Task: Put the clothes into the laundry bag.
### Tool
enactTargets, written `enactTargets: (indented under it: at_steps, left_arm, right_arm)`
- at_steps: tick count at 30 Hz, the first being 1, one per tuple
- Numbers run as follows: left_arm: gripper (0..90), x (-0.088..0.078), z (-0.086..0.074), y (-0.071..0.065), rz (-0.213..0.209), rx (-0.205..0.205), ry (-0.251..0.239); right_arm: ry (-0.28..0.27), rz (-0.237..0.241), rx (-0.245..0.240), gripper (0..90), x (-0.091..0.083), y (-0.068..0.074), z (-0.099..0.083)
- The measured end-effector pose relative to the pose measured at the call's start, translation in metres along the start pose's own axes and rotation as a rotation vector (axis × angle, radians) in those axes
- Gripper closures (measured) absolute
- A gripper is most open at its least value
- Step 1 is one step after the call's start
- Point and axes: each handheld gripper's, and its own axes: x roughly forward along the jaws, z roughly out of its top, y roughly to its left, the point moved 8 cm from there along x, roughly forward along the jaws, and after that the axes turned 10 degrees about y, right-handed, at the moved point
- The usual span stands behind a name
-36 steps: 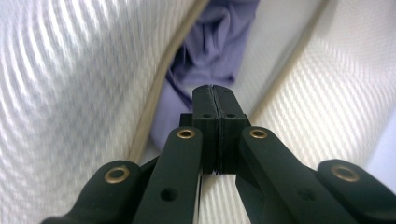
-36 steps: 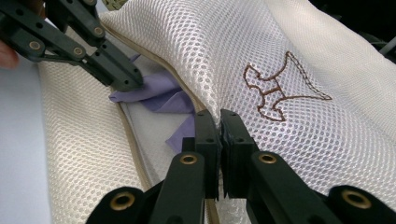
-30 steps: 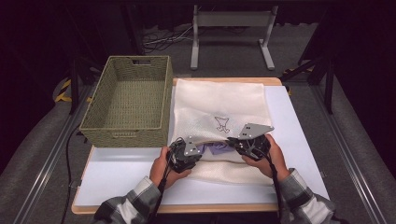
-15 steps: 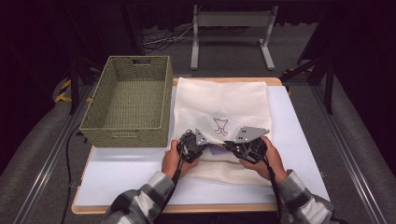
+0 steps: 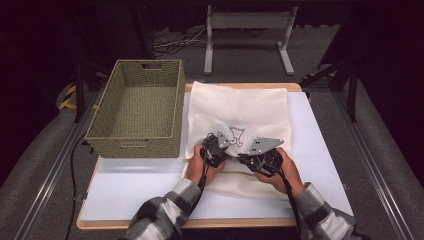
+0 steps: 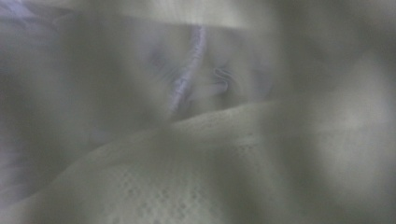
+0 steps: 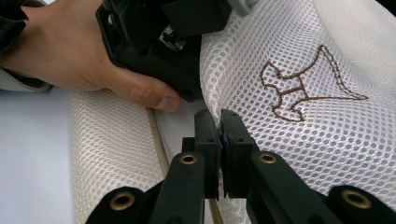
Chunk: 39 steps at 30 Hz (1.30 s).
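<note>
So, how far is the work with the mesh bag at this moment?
Done: the cream mesh bag lies flat on the white table, and both grippers are at its near part. In hand: the right gripper pinches a fold of mesh, and the left gripper has pushed in under the mesh, where something pale purple shows. Its jaws have just closed. Left: the woven basket has nothing in it, so probably nothing is moved there yet.

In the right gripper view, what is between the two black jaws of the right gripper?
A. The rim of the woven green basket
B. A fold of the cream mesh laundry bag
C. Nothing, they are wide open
B: the right gripper has its jaws pressed together on a fold of the cream mesh laundry bag.
</note>
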Motion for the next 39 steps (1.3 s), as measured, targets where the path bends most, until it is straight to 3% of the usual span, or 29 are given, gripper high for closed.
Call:
enactTargets:
  at_steps: [9, 11, 15, 17, 22, 25, 28, 31, 35, 39]
  left_arm:
    - [87.9, -0.017, -0.002, -0.008, -0.057, 0.035, -0.059]
    - [87.9, -0.02, -0.002, -0.009, -0.059, 0.041, -0.064]
    - [87.9, -0.034, 0.004, -0.01, -0.055, 0.051, -0.123]
    - [87.8, -0.037, 0.006, -0.01, -0.054, 0.051, -0.143]
    - [87.1, -0.035, 0.008, -0.017, -0.117, 0.068, -0.182]
    - [87.0, -0.031, 0.009, -0.022, -0.114, 0.085, -0.176]
    - [87.6, -0.025, 0.011, -0.023, -0.104, 0.093, -0.161]
    - [87.6, -0.016, 0.013, -0.023, -0.065, 0.106, -0.143]
    - [88.0, -0.006, 0.015, -0.014, -0.005, 0.06, -0.13]
    - [88.4, -0.003, 0.02, -0.003, 0.076, 0.039, -0.118]
  right_arm:
    - [-0.012, -0.016, 0.009, 87.2, -0.003, -0.005, -0.001]
    - [-0.016, -0.017, 0.01, 87.2, -0.004, -0.006, 0.0]
    - [-0.04, -0.029, 0.015, 87.2, -0.01, -0.007, 0.003]
    - [-0.046, -0.031, 0.015, 87.3, -0.012, -0.008, 0.004]
    - [-0.064, -0.035, 0.023, 87.3, -0.014, -0.009, 0.005]
    - [-0.072, -0.038, 0.027, 87.3, -0.016, -0.01, 0.006]
    - [-0.072, -0.036, 0.026, 87.3, -0.015, -0.009, 0.006]
    - [-0.072, -0.036, 0.026, 87.3, -0.016, -0.008, 0.007]
    - [-0.064, -0.031, 0.023, 87.3, -0.013, -0.007, 0.006]
    - [-0.051, -0.027, 0.022, 87.4, -0.01, -0.006, 0.005]
